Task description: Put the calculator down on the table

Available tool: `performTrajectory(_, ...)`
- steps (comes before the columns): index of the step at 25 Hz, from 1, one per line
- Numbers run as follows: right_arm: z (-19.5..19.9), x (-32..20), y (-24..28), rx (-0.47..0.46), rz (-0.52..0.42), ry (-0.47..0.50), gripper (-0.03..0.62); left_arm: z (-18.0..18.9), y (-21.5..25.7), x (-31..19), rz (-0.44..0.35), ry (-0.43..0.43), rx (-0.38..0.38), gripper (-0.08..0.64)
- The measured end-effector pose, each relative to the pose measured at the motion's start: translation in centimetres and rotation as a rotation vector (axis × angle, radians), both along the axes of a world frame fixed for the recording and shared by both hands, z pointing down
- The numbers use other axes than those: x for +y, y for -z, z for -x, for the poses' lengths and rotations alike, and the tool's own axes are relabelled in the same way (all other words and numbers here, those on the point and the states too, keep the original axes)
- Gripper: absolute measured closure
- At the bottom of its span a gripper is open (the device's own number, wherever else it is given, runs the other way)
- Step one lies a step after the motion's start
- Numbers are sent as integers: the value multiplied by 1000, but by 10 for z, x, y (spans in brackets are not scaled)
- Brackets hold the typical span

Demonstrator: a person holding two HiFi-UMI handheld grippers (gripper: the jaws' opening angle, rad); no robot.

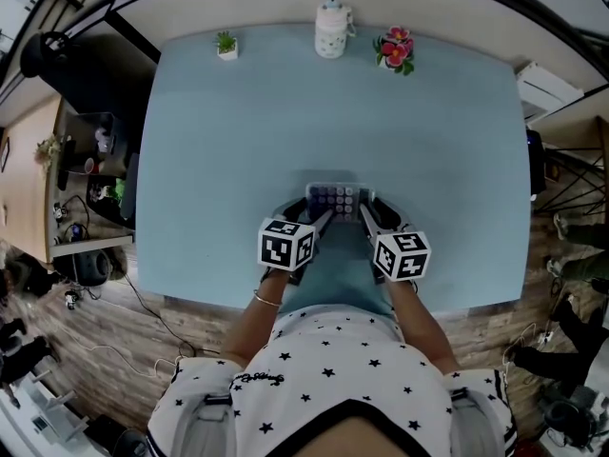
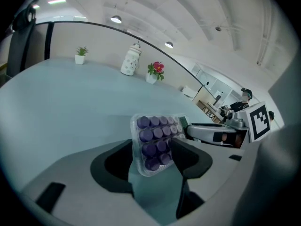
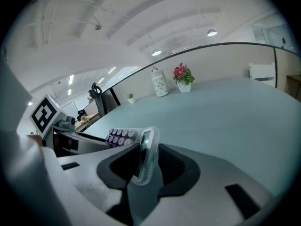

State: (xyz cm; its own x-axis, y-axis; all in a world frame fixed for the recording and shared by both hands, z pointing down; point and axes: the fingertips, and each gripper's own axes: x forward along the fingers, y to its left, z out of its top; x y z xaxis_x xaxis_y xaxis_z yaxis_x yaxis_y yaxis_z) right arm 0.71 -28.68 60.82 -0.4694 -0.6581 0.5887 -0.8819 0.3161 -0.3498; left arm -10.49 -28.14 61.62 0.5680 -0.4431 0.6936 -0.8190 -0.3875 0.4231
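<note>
Calculator (image 1: pixel 335 198) between my grippers, down at the table (image 1: pixel 285 112).
Left gripper (image 2: pixel 151 146) clamps one end to steady it; right gripper (image 3: pixel 148 152) jaws stand apart around the other.

You stand at a pale blue table (image 1: pixel 238 160) on a wood-plank floor (image 1: pixel 105 343) (cables (image 1: pixel 143 305) trail across it). Ceiling lights (image 2: pixel 116 19) glow above you.

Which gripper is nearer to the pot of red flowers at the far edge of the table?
Right. The right gripper is at the near edge, almost in line with the pot of red flowers; the left gripper is further left, across the calculator.
</note>
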Motion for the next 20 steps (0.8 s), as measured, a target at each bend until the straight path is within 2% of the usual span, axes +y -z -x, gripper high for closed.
performTrajectory(11, 0, -2, 0, 53, -8, 11, 463, 0, 2, -2, -27, 27, -37, 282)
performTrajectory(20, 0, -5, 0, 85, -19, 0, 460, 2, 3, -2, -35, 52, -7, 283)
